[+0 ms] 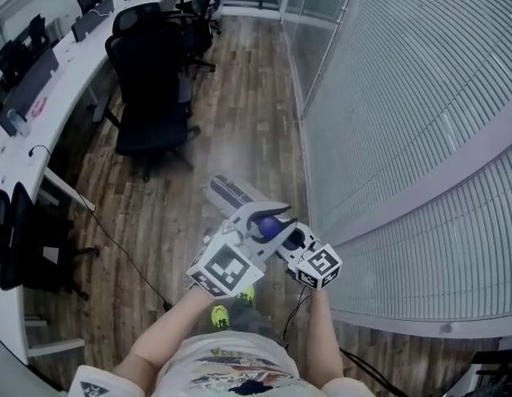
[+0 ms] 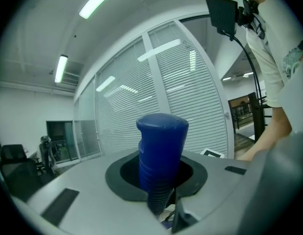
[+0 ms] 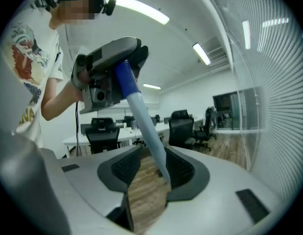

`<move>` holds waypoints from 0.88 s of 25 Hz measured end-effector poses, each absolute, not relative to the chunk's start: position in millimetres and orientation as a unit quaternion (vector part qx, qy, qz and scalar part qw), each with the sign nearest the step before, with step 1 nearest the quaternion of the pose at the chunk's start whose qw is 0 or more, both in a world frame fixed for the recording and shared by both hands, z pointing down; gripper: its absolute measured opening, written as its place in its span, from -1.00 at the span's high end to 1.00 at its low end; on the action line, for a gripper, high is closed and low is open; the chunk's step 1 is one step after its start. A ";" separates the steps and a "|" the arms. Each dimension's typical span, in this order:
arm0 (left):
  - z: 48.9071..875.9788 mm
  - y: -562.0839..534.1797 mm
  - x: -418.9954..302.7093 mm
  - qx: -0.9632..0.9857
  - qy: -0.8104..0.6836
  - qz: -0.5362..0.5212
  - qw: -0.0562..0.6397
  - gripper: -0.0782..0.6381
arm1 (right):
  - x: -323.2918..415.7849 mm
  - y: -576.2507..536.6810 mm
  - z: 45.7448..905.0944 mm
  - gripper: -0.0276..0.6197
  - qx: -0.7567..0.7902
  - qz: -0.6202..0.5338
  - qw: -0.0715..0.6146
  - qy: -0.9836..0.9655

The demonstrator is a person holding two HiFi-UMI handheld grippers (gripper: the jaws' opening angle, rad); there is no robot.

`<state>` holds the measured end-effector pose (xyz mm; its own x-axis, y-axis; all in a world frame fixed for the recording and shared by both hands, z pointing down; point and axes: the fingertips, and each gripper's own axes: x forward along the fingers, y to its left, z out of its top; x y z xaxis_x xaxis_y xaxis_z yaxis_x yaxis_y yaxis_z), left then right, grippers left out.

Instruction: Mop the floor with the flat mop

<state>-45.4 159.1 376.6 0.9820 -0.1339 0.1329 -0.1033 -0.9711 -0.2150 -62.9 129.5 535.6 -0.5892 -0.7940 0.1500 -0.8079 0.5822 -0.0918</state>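
One mop [image 1: 233, 193] rests its flat, pale end on the wood floor [image 1: 160, 213] just ahead of the person's feet and near the foot of the blinds [image 1: 404, 106]. Its handle slants back up toward the person. At the top of the handle is a blue ribbed grip [image 2: 161, 146], and the left gripper [image 1: 265, 220] is clamped on it. In the left gripper view the grip fills the dark recess between the jaws, and its rounded end stands out past them. Below the grip, the pale shaft [image 3: 147, 126] passes down through the right gripper [image 3: 152, 173]. That gripper's jaws stand apart with floorboards showing between them, and the shaft lies against one pad only, clear of the other. In the head view the two grippers sit close together, the right one just lower on the handle, with both marker cubes facing up and a bare forearm behind each. A thin cable [image 1: 123, 251] trails across the floor to the left. Farther out, a black chair [image 1: 152, 98] stands by a long white desk [image 1: 78, 60], and more chairs line the desk beyond it.
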 end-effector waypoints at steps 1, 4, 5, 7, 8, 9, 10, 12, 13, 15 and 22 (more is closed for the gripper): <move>376.8 155.5 -52.2 -0.990 0.071 -0.071 0.095 0.58 | -57.5 137.5 551.6 0.43 0.463 0.094 0.065 -0.879; 378.4 155.9 -65.1 -0.990 0.095 -0.065 0.076 0.58 | -47.9 164.8 583.0 0.68 0.481 0.167 0.064 -0.858; 379.5 159.5 -66.5 -0.990 0.102 -0.064 0.074 0.58 | -46.8 171.8 587.1 0.77 0.481 0.200 0.034 -0.853; 381.6 168.4 -66.2 -0.989 0.113 -0.064 0.071 0.58 | -42.8 179.2 588.3 0.80 0.480 0.276 -0.061 -0.830; 382.5 174.2 -65.3 -0.989 0.116 -0.067 0.069 0.58 | -40.8 181.8 587.0 0.80 0.478 0.312 -0.112 -0.814; 383.4 181.1 -64.4 -0.989 0.117 -0.069 0.065 0.58 | -40.3 185.3 585.8 0.79 0.471 0.344 -0.157 -0.797; 384.3 188.9 -63.5 -0.988 0.119 -0.071 0.060 0.58 | -41.5 189.7 585.3 0.79 0.460 0.373 -0.192 -0.783; 384.9 203.1 -61.9 -0.988 0.129 -0.070 0.048 0.57 | -46.3 196.2 584.3 0.78 0.428 0.421 -0.246 -0.761; 384.5 208.8 -61.0 -0.987 0.137 -0.068 0.043 0.57 | -48.9 197.5 582.2 0.73 0.406 0.442 -0.272 -0.752; 383.8 218.6 -57.4 -0.985 0.155 -0.063 0.037 0.56 | -52.4 198.1 576.1 0.38 0.352 0.487 -0.329 -0.728; 393.5 260.4 -41.3 -0.970 0.235 -0.047 0.034 0.55 | -41.4 224.0 590.3 0.28 0.193 0.620 -0.481 -0.589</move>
